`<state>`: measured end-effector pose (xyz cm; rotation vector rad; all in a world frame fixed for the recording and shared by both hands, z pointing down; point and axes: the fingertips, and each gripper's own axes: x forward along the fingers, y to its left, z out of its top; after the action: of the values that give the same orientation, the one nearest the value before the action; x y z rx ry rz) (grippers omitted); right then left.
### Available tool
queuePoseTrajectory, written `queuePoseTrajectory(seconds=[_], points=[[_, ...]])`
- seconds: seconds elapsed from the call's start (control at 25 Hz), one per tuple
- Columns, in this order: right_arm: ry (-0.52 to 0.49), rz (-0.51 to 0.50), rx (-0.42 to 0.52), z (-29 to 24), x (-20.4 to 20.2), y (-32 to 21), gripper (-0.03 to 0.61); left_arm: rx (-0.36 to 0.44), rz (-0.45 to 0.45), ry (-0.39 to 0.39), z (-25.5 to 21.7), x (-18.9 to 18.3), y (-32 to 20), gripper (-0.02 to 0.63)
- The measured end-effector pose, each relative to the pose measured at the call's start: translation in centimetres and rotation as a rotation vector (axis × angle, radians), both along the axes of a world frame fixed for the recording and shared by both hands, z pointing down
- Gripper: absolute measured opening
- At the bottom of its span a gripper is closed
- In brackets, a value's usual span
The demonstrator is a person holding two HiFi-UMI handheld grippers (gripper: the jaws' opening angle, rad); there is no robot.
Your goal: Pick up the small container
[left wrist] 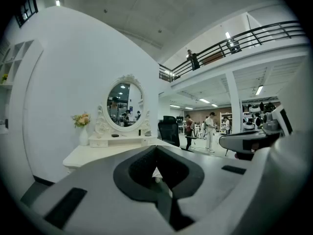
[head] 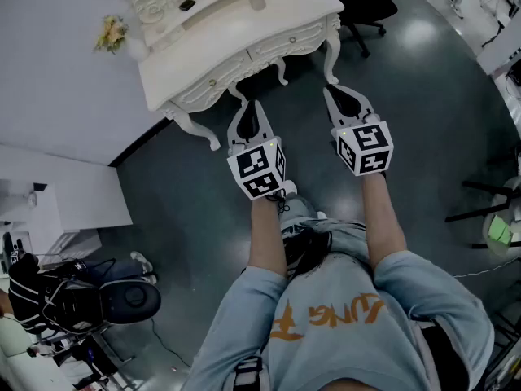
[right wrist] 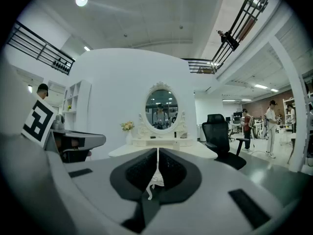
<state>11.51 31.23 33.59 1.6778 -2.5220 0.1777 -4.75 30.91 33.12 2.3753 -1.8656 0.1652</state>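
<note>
**A:** Where's the small container [head: 258,1]?

**B:** Probably that pale pot near the right end of the dressing table [head: 220,49], untouched.

**A:** And the grippers?

**B:** The left gripper [head: 251,108] and right gripper [head: 332,94] are both pressed together and empty. They're held short of the table's front edge, so I'd say the reach is not yet begun.

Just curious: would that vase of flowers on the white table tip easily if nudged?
Probably: the vase looks slim and the flowers sit high, so top-heavy. It stands near the table's end, so a fall seems possible.
</note>
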Motion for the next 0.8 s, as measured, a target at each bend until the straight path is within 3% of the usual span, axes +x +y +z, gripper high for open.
queuePoseTrajectory(seconds=[0.32,0.8], points=[[-0.028,0.016,0.001,0.4,-0.2,-3.5,0.035,-0.007,0.039,0.004,0.9,0.6,-3.5,0.021],[-0.016,0.041,-0.030,0.1,-6.5,-15.0,0.036,-0.021,0.052,0.048,0.9,-6.2,-15.5,0.021]])
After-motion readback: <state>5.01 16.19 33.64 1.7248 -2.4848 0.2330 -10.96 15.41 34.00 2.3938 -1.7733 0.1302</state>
